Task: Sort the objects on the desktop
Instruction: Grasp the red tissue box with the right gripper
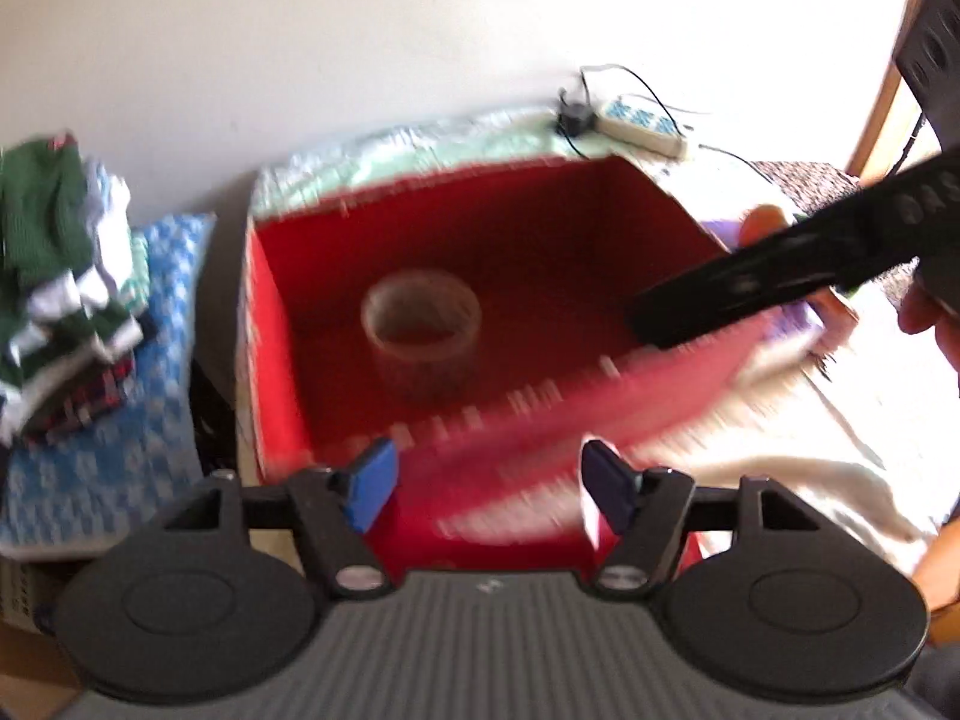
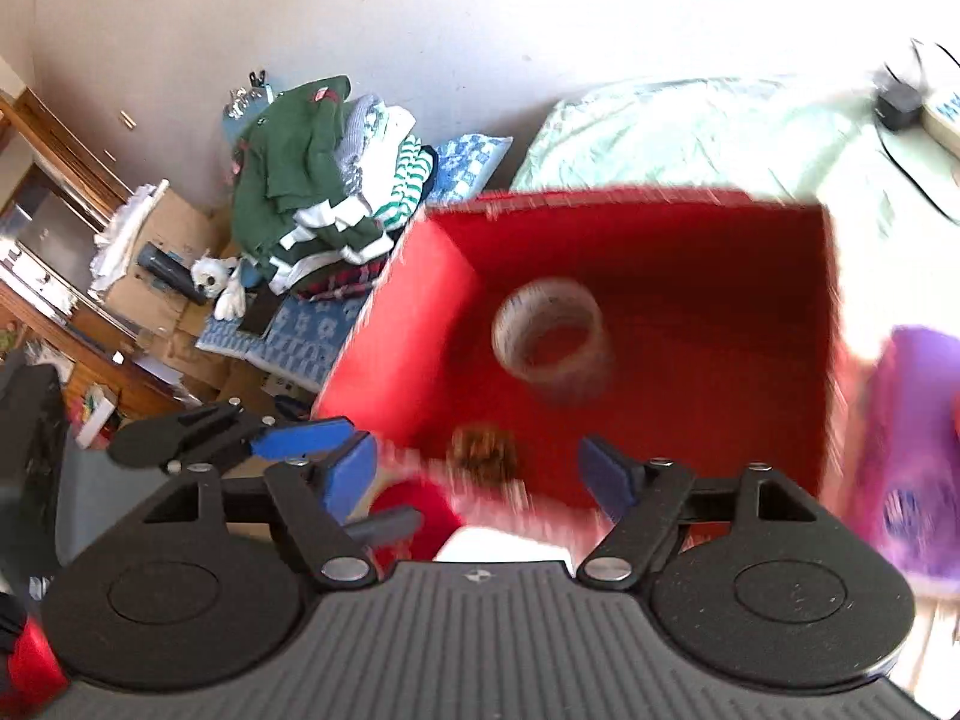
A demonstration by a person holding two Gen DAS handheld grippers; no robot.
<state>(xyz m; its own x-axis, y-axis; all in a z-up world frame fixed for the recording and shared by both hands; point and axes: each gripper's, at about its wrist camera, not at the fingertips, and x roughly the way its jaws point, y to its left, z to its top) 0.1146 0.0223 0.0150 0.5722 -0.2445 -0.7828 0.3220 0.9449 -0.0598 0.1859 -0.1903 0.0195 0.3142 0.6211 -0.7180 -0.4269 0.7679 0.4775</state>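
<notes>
A red open box [image 1: 288, 324] stands on the bed with a clear tape roll [image 1: 420, 324] on its floor. My left gripper [image 1: 489, 480] hovers at the box's near wall, open, with nothing between its blue pads. The black body of the right tool [image 1: 810, 246] reaches over the box's right rim. In the right wrist view the red box [image 2: 660, 228] holds the tape roll [image 2: 549, 333] and a small blurred brown thing [image 2: 483, 459] by the near wall. My right gripper [image 2: 480, 474] is open above it, its pads clear of it. One blue fingertip [image 2: 300, 441] of the left gripper shows at the left.
A purple package [image 2: 912, 450] lies right of the box. Folded clothes [image 2: 312, 192] are piled on a blue patterned cushion [image 1: 120, 420] to the left. A power strip [image 1: 639, 123] with cables sits behind on the pale green quilt [image 2: 690, 132]. Cardboard boxes and a white plush toy [image 2: 219, 285] lie on the floor.
</notes>
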